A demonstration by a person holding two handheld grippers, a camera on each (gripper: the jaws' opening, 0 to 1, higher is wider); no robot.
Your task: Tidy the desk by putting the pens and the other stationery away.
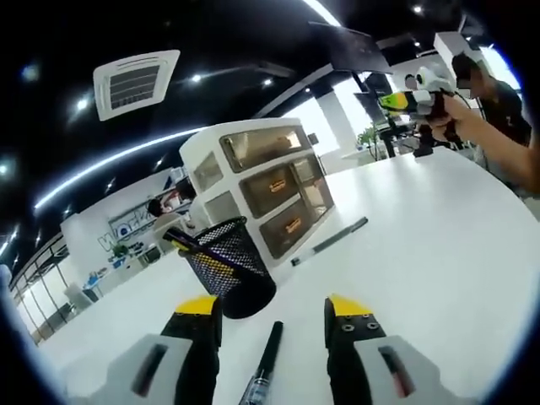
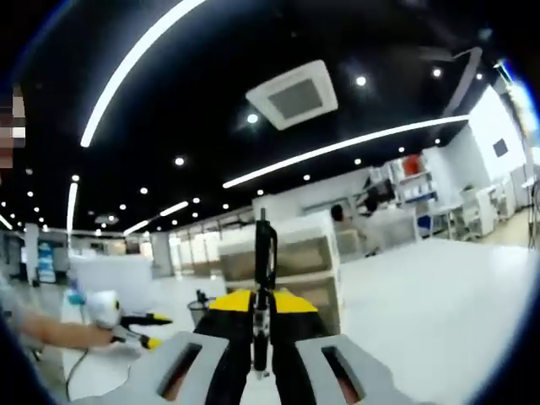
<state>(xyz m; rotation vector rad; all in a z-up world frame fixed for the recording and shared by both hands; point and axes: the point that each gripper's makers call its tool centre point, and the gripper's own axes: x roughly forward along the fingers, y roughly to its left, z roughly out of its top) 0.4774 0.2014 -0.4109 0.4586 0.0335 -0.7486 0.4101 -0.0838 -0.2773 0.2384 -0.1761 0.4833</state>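
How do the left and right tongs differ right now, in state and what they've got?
The left tongs are open, jaws spread wide; the right tongs are shut on a black pen. The left tongs hold nothing, with a loose black pen lying on the white desk between their jaws; the right tongs carry their pen upright, lifted off the desk. Both have yellow-tipped black jaws and face the drawer unit.
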